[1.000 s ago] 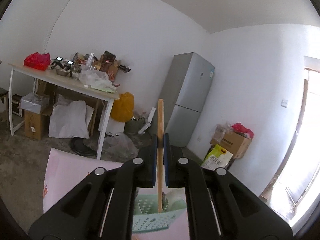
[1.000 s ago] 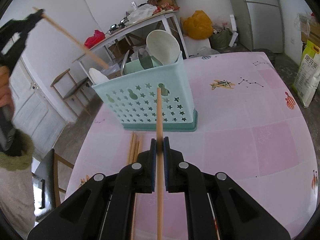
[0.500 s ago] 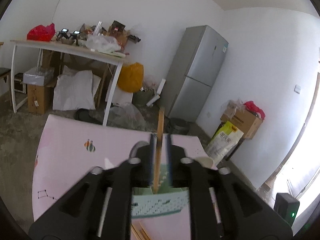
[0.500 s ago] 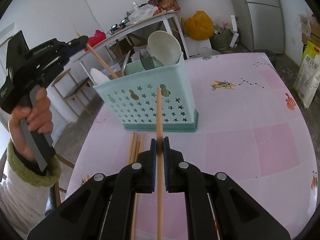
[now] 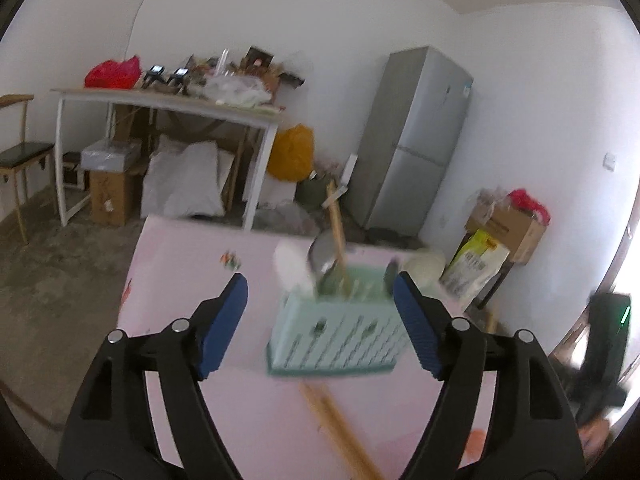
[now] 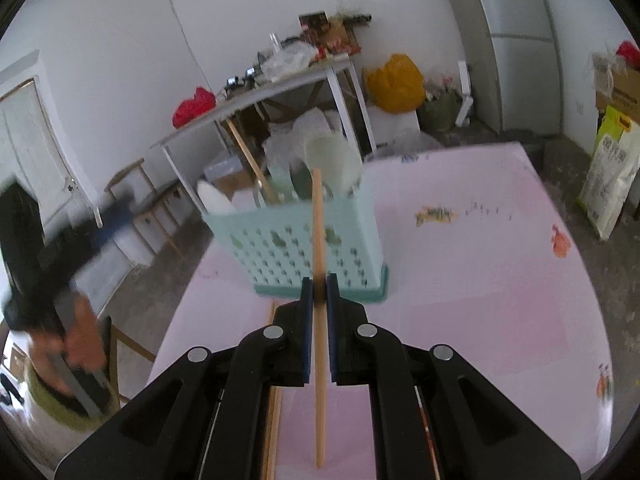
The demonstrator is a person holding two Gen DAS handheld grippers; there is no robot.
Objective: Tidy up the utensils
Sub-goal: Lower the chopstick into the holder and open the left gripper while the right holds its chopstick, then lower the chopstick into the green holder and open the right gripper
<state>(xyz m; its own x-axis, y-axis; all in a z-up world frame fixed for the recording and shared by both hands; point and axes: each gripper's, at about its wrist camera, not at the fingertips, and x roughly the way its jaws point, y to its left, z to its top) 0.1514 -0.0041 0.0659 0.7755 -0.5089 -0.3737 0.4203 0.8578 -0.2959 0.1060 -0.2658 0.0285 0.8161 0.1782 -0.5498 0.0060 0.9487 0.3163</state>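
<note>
A teal perforated utensil basket (image 5: 332,336) stands on the pink table, holding a white spoon (image 5: 292,268), a metal ladle (image 5: 322,256) and a wooden chopstick (image 5: 336,228) that leans upright in it. My left gripper (image 5: 318,292) hovers just in front of the basket; its jaws are opening wide and grip nothing. More chopsticks (image 5: 336,428) lie on the table below it. My right gripper (image 6: 319,284) is shut on one chopstick (image 6: 318,232), lifted before the basket (image 6: 288,240). The left gripper (image 6: 80,236) shows blurred at the left.
The table has a pink patterned cloth (image 6: 480,280). Loose chopsticks (image 6: 274,400) lie left of my right gripper. Behind are a grey fridge (image 5: 416,140), a cluttered white side table (image 5: 168,100), a chair (image 5: 20,152) and boxes and sacks (image 5: 508,228).
My left gripper came down toward the basket, opened and let go of its chopstick, which now stands in the basket. My right gripper rose slightly with its chopstick.
</note>
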